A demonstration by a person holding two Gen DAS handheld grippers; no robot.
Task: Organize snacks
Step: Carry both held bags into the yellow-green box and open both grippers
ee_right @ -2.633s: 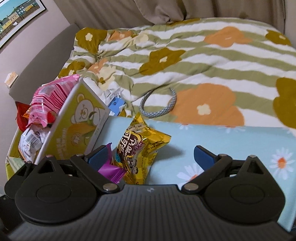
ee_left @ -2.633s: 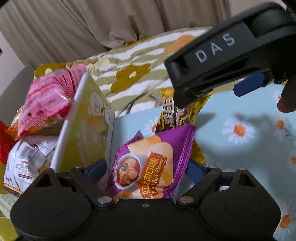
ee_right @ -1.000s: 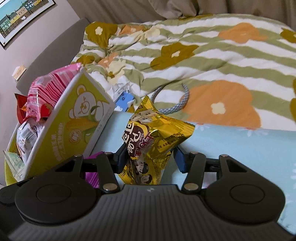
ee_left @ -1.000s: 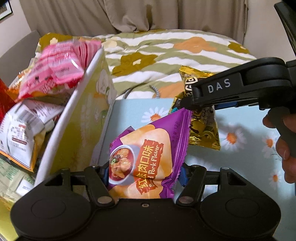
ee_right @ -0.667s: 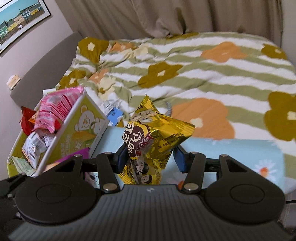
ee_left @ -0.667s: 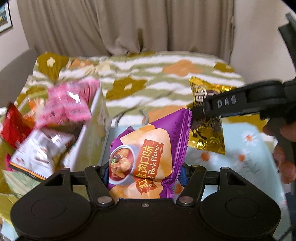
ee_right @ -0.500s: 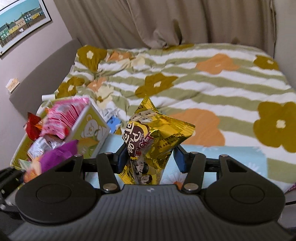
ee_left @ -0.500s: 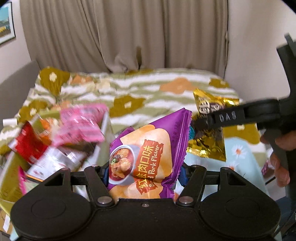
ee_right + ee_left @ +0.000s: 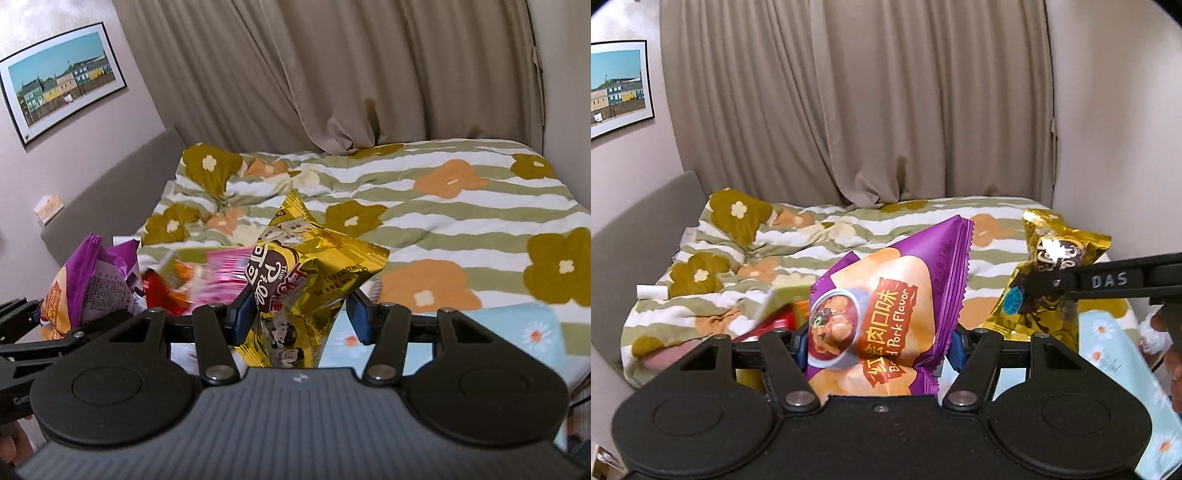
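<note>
My left gripper (image 9: pixel 877 345) is shut on a purple chip bag (image 9: pixel 886 306) marked "Pork Flavor" and holds it up in the air. My right gripper (image 9: pixel 299 314) is shut on a gold snack bag (image 9: pixel 306 291) and holds it raised as well. In the left wrist view the gold bag (image 9: pixel 1052 280) hangs to the right in the right gripper (image 9: pixel 1019 299). In the right wrist view the purple bag (image 9: pixel 85 280) shows at the left. The yellow snack box (image 9: pixel 775 299) with red and pink packets (image 9: pixel 218 275) lies low behind the bags, mostly hidden and blurred.
A bed with a green-striped flowered quilt (image 9: pixel 443 206) fills the middle ground. The light blue daisy tablecloth (image 9: pixel 517 332) lies below at the right. Beige curtains (image 9: pixel 886 103) hang behind. A framed picture (image 9: pixel 62 83) is on the left wall.
Both grippers closed on their bags and lifted them off the table. The views rose and tilted up, so the snack box dropped low and the curtains came into view.
</note>
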